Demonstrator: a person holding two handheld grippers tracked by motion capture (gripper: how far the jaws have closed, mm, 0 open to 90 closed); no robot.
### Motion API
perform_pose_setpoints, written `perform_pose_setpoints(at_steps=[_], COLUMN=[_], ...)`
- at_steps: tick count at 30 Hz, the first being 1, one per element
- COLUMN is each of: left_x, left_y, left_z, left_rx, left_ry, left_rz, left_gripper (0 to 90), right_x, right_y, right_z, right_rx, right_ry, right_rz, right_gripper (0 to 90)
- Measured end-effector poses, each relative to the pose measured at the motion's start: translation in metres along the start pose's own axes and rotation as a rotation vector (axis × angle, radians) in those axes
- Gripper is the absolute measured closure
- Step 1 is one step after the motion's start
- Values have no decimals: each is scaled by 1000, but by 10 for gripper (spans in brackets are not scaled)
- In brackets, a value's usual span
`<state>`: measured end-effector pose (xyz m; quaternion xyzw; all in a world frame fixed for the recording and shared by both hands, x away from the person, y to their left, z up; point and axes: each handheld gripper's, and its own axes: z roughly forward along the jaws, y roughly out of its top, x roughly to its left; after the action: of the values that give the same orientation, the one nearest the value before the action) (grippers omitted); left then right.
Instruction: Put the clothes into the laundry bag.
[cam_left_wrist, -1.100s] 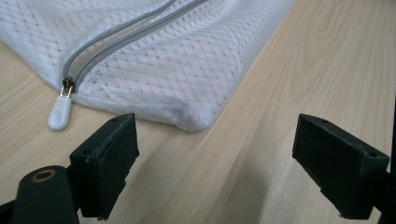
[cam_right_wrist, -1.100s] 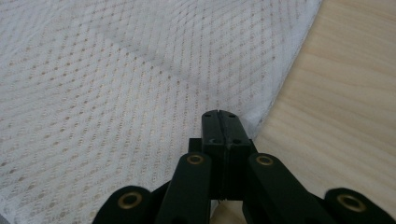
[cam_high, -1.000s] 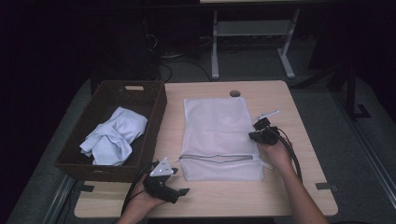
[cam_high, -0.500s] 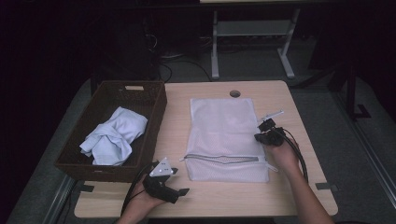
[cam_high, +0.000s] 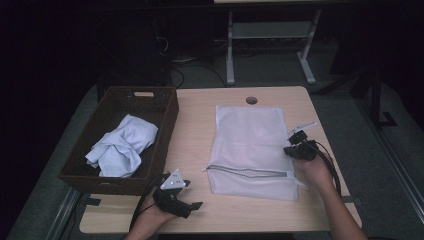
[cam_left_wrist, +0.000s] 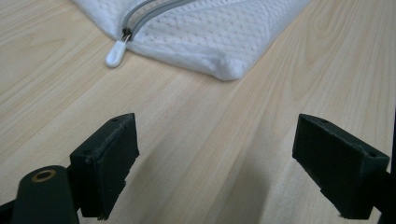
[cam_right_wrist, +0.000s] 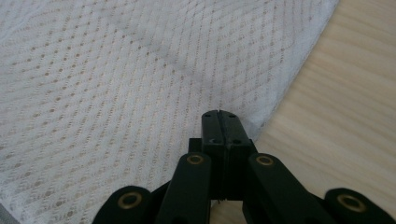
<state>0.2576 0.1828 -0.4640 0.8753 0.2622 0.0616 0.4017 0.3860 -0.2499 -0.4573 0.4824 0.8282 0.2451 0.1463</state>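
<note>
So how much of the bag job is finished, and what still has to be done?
Done: the white mesh bag lies flat on the table. In hand: the right gripper is shut on the bag's edge, and the left gripper waits open near the zip pull. Probably left: the zip looks mostly closed, and the light blue cloth sits in the basket.

Left gripper: black body, grey three-cornered plate on top, black cable trailing back along forearm. Own view: two blocky matte-black pads, small screw holes in faces, brass-ringed pivot on link arm.
Right gripper: black, pale plate up top, black cable looping behind wrist. Own view: black link arms w/ four brass-ringed pivots.
Forearms bare, no sleeves visible.
</note>
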Motion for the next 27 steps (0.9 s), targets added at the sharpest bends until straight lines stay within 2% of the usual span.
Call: perform_pose_setpoints(at_steps=[16, 27], left_x=[0, -1], left_y=[0, 0], left_z=[0, 0], left_rx=[1, 1], left_ry=[2, 2], left_rz=[-1, 1], left_gripper=[140, 140], right_x=[-23, -39], right_y=[-24, -40], right_z=[-17, -25], right_rx=[21, 2], right_ry=[-43, -71], right_rz=[40, 103], right_gripper=[899, 898])
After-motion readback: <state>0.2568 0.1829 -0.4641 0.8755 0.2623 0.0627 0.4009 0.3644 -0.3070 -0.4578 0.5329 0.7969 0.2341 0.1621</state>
